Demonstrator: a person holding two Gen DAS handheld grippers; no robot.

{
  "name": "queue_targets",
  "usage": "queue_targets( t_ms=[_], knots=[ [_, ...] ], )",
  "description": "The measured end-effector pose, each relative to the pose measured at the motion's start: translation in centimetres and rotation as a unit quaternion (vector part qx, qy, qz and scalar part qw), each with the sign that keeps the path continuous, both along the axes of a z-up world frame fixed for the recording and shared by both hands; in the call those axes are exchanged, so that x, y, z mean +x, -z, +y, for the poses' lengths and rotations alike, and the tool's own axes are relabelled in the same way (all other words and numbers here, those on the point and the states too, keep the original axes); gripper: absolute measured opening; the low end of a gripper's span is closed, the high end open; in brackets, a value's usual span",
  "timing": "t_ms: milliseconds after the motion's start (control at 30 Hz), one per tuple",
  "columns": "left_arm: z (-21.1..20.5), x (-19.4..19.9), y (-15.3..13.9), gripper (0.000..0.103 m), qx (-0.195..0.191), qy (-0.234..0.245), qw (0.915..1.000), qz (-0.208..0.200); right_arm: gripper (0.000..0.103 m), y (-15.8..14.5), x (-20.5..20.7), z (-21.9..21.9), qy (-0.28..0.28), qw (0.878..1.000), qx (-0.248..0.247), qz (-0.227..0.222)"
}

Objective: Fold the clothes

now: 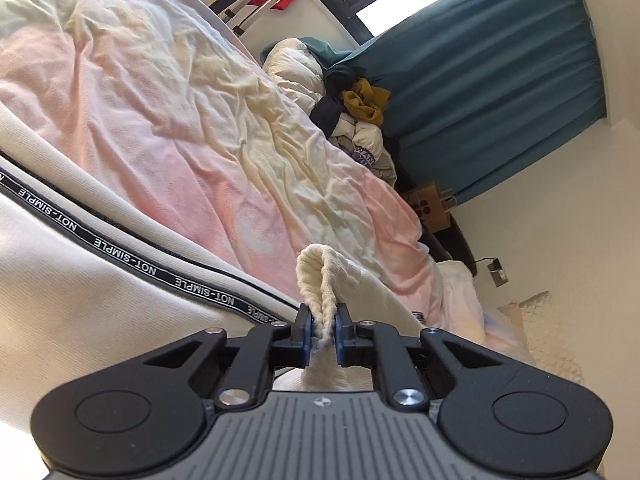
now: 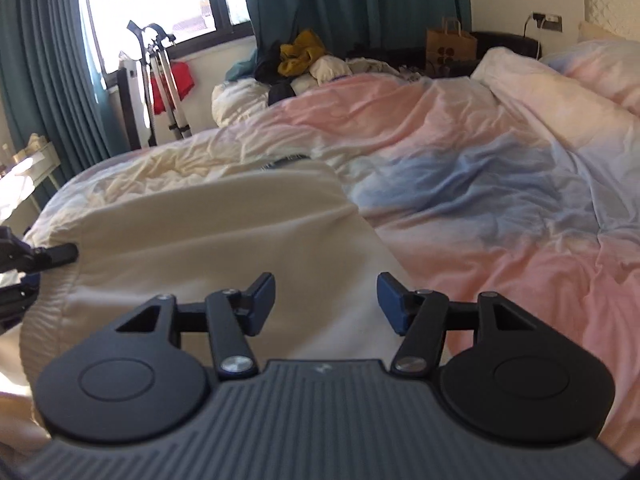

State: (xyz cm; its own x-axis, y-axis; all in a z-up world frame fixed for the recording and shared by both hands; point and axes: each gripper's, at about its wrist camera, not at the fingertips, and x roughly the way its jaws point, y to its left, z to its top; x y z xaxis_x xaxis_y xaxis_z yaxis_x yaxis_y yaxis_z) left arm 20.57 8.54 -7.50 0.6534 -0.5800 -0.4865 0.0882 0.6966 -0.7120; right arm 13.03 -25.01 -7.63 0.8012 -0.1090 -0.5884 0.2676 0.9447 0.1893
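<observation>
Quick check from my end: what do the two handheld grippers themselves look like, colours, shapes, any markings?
Both match. The left gripper and right gripper have matte black linkage arms with silver pivot screws, rounded black housings each with a circular disc, and a grey ribbed centre plate carrying a small light emblem. The jaws have blue inner pads. No cables or sleeves show.

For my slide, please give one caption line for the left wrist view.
Left claw shut on the ribbed hem of a cream garment, above a pastel bedspread.
</observation>
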Motion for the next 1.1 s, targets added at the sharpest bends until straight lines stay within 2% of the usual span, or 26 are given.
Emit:
queue_targets(
  t_ms=[33,167,300,333,400,500,533,600,633,667,733,867,967,1033,1100],
  knots=[
    [-0.3,0.1,0.5,0.012,0.016,0.002,0.9999,0.001,0.059,0.7,0.1,-0.3,0.002,1.0,0.008,0.023],
    [-0.6,-0.1,2.1,0.014,0.031,0.008,0.9995,0.006,0.06,2.6,1.9,0.5,-0.011,0.997,-0.016,0.078],
    [-0.6,-2.6,-0.4,0.016,0.044,0.014,0.9981,-0.042,0.06,2.6,2.5,1.0,-0.011,0.996,-0.018,0.083],
    [-0.5,-3.4,-1.0,0.019,0.045,0.013,0.9976,-0.05,0.06,2.3,2.1,0.8,-0.013,0.997,-0.002,0.077],
    [-0.2,-5.0,-1.9,0.03,0.04,0.013,0.9973,-0.059,0.06,1.7,1.7,0.6,-0.021,0.997,0.027,0.066],
    [0.9,-7.8,-3.5,0.042,0.041,0.002,0.9977,-0.054,0.06,0.8,1.3,1.1,-0.034,0.997,0.034,0.052],
    [1.5,-8.7,-4.1,0.05,0.038,-0.005,0.998,-0.05,0.06,0.6,1.1,1.3,-0.038,0.998,0.034,0.049],
    [3.3,-10.6,-4.8,0.063,0.029,-0.033,0.9988,-0.024,0.06,0.0,0.5,1.5,-0.047,0.997,0.038,0.039],
    [4.3,-11.6,-5.1,0.073,0.025,-0.048,0.9985,-0.008,0.06,-0.2,0.2,1.5,-0.052,0.997,0.042,0.034],
    [5.2,-12.5,-5.3,0.075,0.029,-0.063,0.9975,0.015,0.06,-0.3,0.0,1.5,-0.056,0.997,0.045,0.031],
    [7.0,-14.2,-5.1,0.075,0.046,-0.085,0.9934,0.061,0.061,-0.4,-0.2,1.5,-0.063,0.996,0.054,0.029],
    [11.0,-17.1,-3.9,0.084,0.018,-0.139,0.9823,0.125,0.061,-0.5,-0.1,1.9,-0.082,0.994,0.071,0.024],
    [14.0,-17.6,-2.2,0.085,-0.012,-0.194,0.9646,0.179,0.061,-0.6,-0.3,2.7,-0.103,0.992,0.073,0.021],
    [15.6,-17.3,-0.9,0.086,-0.017,-0.235,0.9487,0.211,0.061,-0.7,-0.5,3.0,-0.114,0.99,0.077,0.017],
    [16.7,-16.9,0.2,0.086,-0.046,-0.262,0.9389,0.218,0.061,-0.7,-0.5,3.2,-0.118,0.99,0.081,0.016]
  ],
)
